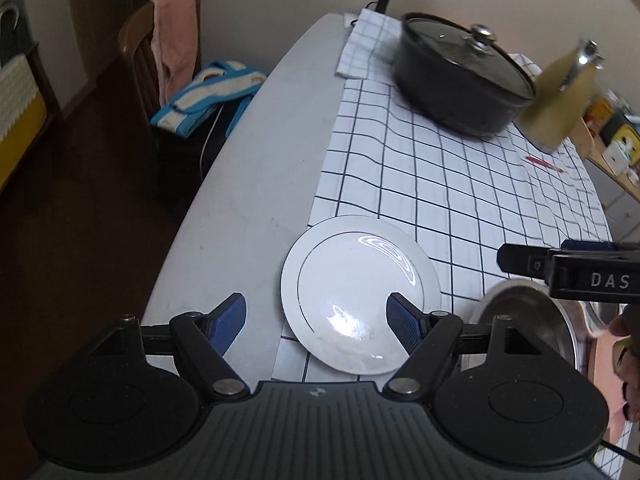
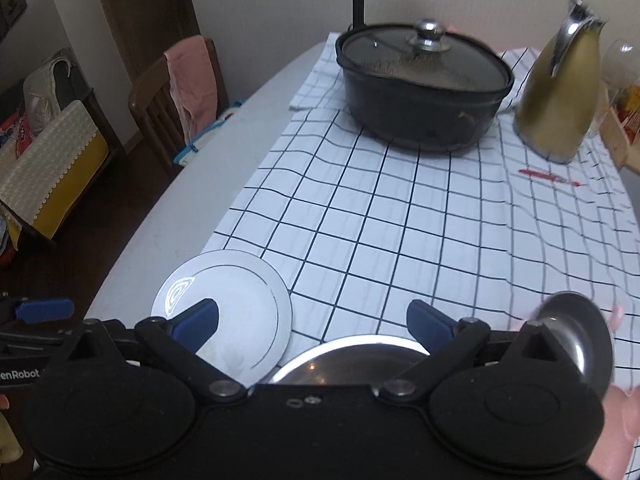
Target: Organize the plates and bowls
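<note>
A white plate with a thin dark ring (image 1: pixel 356 292) lies at the near left edge of the checked cloth; it also shows in the right wrist view (image 2: pixel 240 312). My left gripper (image 1: pixel 316 322) is open above the plate's near left part, empty. My right gripper (image 2: pixel 312 320) is open and empty above a steel bowl (image 2: pixel 344 360), which also shows in the left wrist view (image 1: pixel 524 312). A smaller steel bowl (image 2: pixel 576 336) sits at the right, with a bare hand touching it.
A black lidded pot (image 2: pixel 420 84) and a gold kettle (image 2: pixel 560 100) stand at the far end of the checked cloth (image 2: pixel 420 220). A red pen (image 2: pixel 548 178) lies near the kettle. A chair with a pink towel (image 2: pixel 188 80) stands left of the table.
</note>
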Demonstrator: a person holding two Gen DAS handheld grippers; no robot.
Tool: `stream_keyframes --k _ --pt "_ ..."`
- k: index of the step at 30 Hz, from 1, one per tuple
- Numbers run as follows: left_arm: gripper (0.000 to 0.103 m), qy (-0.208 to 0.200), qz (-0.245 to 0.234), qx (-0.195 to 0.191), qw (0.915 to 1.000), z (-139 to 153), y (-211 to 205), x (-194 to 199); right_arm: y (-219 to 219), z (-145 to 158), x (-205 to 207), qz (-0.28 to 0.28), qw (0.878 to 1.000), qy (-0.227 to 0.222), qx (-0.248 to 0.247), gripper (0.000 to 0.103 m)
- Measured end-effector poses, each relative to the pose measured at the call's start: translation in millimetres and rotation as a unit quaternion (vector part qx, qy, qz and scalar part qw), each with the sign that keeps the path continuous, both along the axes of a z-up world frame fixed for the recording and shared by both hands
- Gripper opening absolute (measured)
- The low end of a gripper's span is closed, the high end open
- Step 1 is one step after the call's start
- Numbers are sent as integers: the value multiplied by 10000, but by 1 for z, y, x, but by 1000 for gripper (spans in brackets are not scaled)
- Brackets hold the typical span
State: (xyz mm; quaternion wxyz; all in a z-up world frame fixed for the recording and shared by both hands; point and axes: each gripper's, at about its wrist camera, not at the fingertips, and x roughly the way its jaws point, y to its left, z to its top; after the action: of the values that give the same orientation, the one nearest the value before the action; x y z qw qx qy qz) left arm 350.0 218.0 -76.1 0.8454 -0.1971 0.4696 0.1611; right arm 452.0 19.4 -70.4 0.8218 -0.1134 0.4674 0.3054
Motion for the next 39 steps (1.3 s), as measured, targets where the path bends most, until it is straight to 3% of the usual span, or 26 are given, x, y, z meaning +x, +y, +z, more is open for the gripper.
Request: stream_keyframes --k 6,13,16,18,20,24,39 --pt "77 260 282 -313 9988 -28 16 20 22 -36 32 -65 9971 747 -116 99" --pt "75 345 479 -764 9953 -55 30 32 35 -62 48 31 9930 1179 -62 79" --pt "58 340 506 -939 9937 -61 33 35 39 -70 52 104 9911 1325 -23 75" --pt "56 350 560 -977 9930 -64 34 35 42 -76 54 147 9895 1440 0 65" --pt "45 330 548 -1080 9921 -67 36 36 43 -80 56 213 9882 1520 29 56" --pt "37 382 581 -1172 9907 -72 41 36 43 -85 56 294 9850 1695 133 41" --pt "13 262 567 -1503 9867 -87 55 21 30 -96 56 503 9790 1961 252 16"
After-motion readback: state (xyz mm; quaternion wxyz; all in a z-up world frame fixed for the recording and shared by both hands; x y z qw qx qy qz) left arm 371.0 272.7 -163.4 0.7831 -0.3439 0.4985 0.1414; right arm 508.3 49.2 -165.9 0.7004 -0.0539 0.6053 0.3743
